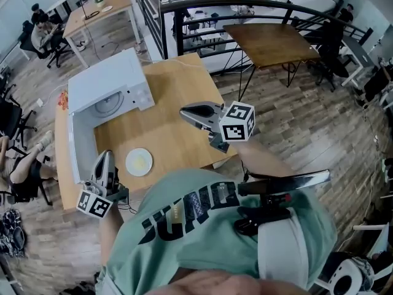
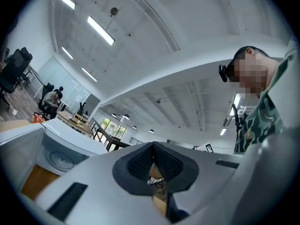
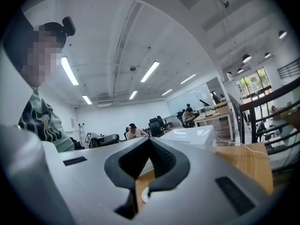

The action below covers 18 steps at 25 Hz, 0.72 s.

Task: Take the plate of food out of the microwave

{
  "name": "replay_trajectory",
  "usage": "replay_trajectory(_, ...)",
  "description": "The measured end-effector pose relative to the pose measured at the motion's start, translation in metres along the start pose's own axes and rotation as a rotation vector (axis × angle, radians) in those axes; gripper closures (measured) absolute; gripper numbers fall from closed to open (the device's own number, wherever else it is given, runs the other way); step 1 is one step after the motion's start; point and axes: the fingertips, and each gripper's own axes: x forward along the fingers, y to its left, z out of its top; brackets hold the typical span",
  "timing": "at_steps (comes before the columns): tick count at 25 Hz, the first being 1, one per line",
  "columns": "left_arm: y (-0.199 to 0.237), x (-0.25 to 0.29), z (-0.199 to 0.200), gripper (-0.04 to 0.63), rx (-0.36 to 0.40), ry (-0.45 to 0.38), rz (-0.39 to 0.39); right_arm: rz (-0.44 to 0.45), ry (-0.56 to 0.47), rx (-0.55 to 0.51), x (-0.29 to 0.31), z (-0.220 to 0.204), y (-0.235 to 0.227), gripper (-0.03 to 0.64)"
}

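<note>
A white plate of yellowish food (image 1: 139, 162) lies on the wooden table (image 1: 178, 140), in front of the white microwave (image 1: 113, 78). The microwave's door (image 1: 75, 149) stands open to the left, and the bare glass turntable (image 1: 110, 106) shows inside. My left gripper (image 1: 105, 157) is held above the table's near left corner, just left of the plate, shut with nothing in it. My right gripper (image 1: 184, 111) hovers over the table's right part, also shut and holding nothing. In the left gripper view the left gripper (image 2: 153, 144) points level past the microwave (image 2: 61, 149). Below the right gripper (image 3: 149, 140), a sliver of the plate (image 3: 144, 194) shows.
A black railing (image 1: 245, 5) runs behind the table, with a second wooden table (image 1: 270, 42) beyond it to the right. A white cable (image 1: 178, 61) leaves the microwave's back. People sit at desks at the far left (image 1: 43, 32). Office chairs (image 1: 9, 118) stand left of the table.
</note>
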Motion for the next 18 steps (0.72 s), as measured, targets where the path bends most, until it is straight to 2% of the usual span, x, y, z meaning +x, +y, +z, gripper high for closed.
replay_trajectory(9,-0.006,0.007,-0.029,0.592,-0.017,0.092,0.010,0.000,0.068,0.067,0.003,-0.039,-0.010,0.609)
replay_trajectory(18,-0.010,0.010,-0.032,0.592,-0.016,0.105,0.007,0.035,0.062,0.063,0.007,-0.038,-0.005,0.609)
